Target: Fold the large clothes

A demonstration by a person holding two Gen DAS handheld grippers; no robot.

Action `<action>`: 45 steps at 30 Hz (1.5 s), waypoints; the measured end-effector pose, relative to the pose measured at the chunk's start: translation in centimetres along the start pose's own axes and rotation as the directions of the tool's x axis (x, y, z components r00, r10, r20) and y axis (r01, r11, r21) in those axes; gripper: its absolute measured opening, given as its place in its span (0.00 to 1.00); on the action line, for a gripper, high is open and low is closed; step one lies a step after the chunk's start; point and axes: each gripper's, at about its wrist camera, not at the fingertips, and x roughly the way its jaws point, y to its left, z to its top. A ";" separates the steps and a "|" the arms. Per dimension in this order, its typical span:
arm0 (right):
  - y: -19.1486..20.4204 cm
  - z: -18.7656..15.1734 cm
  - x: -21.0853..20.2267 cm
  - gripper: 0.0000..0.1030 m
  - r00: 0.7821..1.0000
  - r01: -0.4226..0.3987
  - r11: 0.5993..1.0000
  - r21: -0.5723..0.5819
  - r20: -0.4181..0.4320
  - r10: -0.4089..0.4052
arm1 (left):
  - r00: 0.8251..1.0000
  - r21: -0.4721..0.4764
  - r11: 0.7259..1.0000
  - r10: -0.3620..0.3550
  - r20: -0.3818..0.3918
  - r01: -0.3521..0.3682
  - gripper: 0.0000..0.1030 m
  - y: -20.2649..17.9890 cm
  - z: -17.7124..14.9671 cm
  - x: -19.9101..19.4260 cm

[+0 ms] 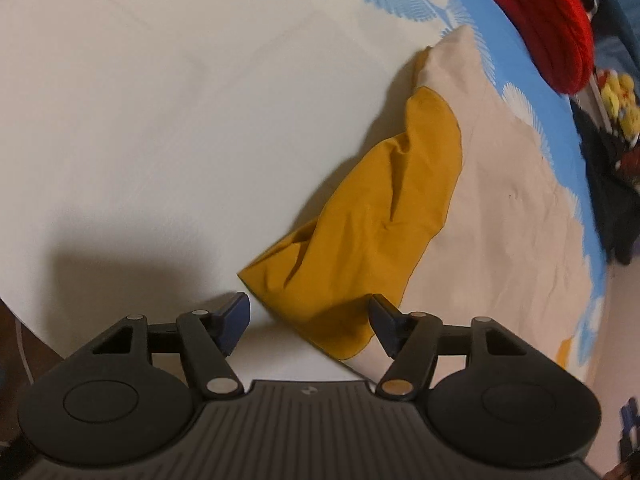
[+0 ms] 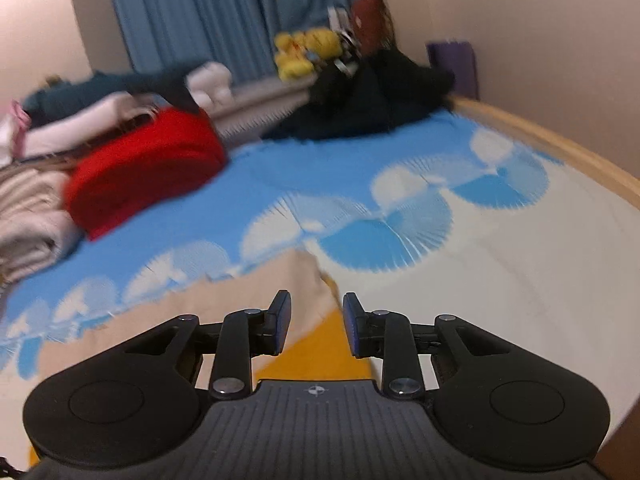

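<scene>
A beige garment (image 1: 500, 208) lies spread on the bed, with a mustard-yellow part (image 1: 384, 208) turned over along its edge. My left gripper (image 1: 310, 316) hangs open just above the yellow part's near corner. Its fingers (image 1: 236, 320) stand wide apart, and the pads press on nothing. In the right wrist view the beige garment (image 2: 240, 292) and its yellow part (image 2: 320, 348) lie below my right gripper (image 2: 316, 308). That gripper is open with a narrow gap, and no cloth is between its pads. This view is blurred.
The bed has a blue and white patterned sheet (image 2: 280, 176) and a wooden edge (image 2: 560, 144) at the right. A folded red garment (image 2: 148, 172) and a stack of folded clothes (image 2: 28, 208) sit at the left. Black clothing (image 2: 372, 100) and yellow plush toys (image 2: 308, 52) lie at the back.
</scene>
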 end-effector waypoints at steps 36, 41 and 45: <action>5.6 -5.7 4.7 0.31 0.989 0.003 0.999 -0.040 -0.150 -0.009 | 0.911 0.008 0.985 0.157 0.381 -0.173 0.08 -3.5 -3.5 -7.8; 6.2 -5.8 4.7 0.31 0.988 -0.027 0.998 -0.064 -0.155 0.017 | 0.880 0.137 0.976 0.088 0.467 -0.170 0.07 -7.7 -4.6 -8.7; 5.2 -5.2 4.5 0.31 0.989 -0.029 0.998 -0.047 -0.149 0.022 | 0.842 0.353 0.922 -0.062 0.536 -0.158 0.07 -13.6 -7.2 -9.4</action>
